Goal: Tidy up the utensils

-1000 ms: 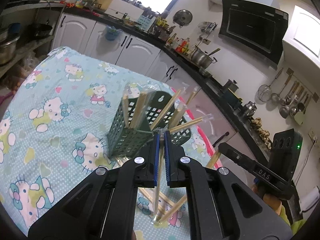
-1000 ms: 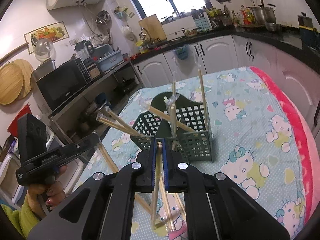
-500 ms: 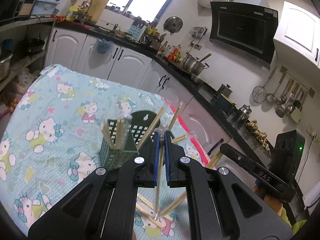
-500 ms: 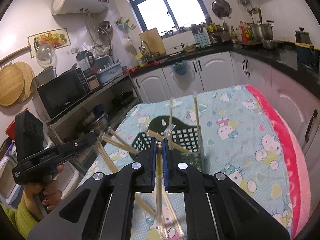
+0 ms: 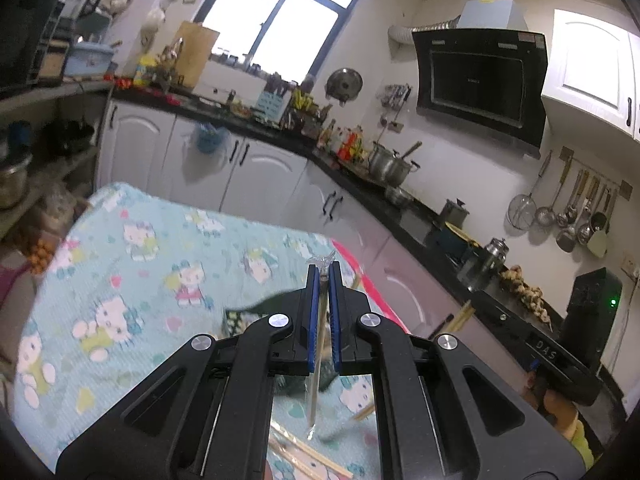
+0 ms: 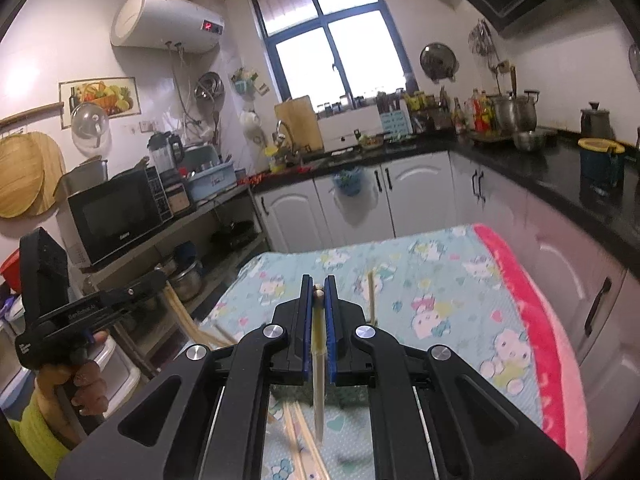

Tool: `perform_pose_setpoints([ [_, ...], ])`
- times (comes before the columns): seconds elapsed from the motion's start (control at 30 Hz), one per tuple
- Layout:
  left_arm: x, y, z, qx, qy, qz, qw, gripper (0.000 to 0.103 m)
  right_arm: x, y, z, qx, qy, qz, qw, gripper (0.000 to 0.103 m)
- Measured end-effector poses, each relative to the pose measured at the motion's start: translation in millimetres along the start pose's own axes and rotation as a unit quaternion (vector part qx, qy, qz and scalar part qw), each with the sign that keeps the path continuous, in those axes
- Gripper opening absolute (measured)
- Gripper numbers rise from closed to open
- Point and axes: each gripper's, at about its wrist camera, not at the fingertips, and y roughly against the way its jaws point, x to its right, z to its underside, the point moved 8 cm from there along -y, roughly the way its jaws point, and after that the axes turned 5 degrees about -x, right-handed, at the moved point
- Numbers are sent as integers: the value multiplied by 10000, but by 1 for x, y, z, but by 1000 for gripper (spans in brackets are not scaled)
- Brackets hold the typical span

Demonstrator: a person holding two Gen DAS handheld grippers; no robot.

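Observation:
My left gripper is shut on a bamboo chopstick in a clear plastic sleeve, which hangs down below the blue pads. My right gripper is shut on another bamboo chopstick, also hanging down. Both are held above the table. The green slotted basket is almost wholly hidden behind the left fingers. In the right wrist view only a chopstick standing up from the basket shows. Loose chopsticks lie on the cloth under both grippers.
The table wears a light blue cartoon-cat cloth with a pink edge. White cabinets and a black counter crowded with pots and bottles run behind and to the right. A shelf with a microwave stands to the left.
Both grippers have risen with their chopsticks still gripped. The green basket has sunk out of sight behind the fingers, and more of the kitchen wall and window shows.

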Motion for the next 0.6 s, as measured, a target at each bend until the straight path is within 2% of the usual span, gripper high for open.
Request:
perform_pose_setpoints([
  [0.6, -1, 17, -62, 729, -143, -250, 9969, 2, 5, 17, -58, 765, 259, 296, 9963, 6],
])
